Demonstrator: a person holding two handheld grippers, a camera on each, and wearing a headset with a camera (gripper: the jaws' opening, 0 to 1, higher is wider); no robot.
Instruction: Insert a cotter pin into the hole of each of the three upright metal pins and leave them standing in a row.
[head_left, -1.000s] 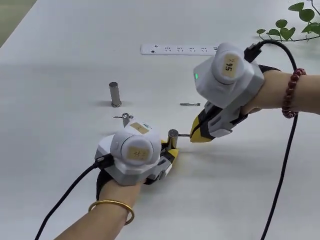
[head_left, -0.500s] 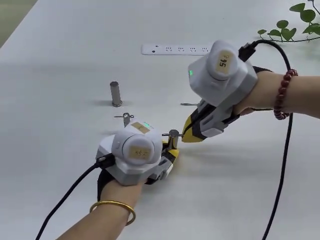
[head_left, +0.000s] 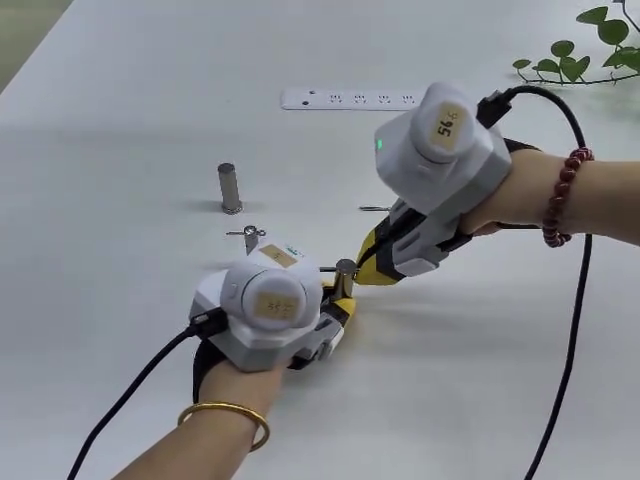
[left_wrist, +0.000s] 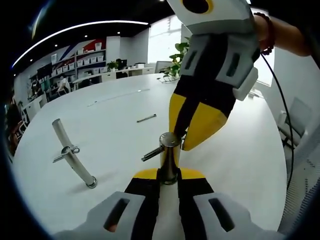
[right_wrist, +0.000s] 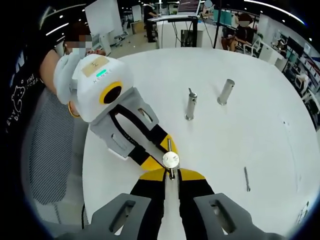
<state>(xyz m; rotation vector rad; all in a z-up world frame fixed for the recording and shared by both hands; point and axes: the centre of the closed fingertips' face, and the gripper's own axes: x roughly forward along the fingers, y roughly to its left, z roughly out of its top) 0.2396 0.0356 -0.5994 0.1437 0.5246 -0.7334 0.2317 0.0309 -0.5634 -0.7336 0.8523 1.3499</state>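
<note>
- White table (head_left: 120, 100) underneath, big office behind in both gripper views.
- Left gripper (left_wrist: 168, 176) squeezed tight on upright metal pin (left_wrist: 169, 152).
- Right gripper (right_wrist: 171, 172) pinched shut on cotter pin (left_wrist: 151, 153), stuck through the hole, end poking out in left gripper view.
- Farther off: second pin (head_left: 251, 238) with its clip in, bare pin (head_left: 230, 188), spare cotter pin (head_left: 380, 209) lying flat.

Count: metal pin (head_left: 230, 188) (head_left: 252, 240) (head_left: 346, 274) three; cotter pin (head_left: 247, 233) (head_left: 380, 209) (head_left: 328, 269) three; gripper (head_left: 342, 302) (head_left: 362, 268) two; power strip (head_left: 360, 99) one; plant (head_left: 590, 50) one.

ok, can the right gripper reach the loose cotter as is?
Probably not yet: the right gripper is shut on a cotter in the held pin. Path looks free though: the loose cotter lies on bare table nearby.
</note>
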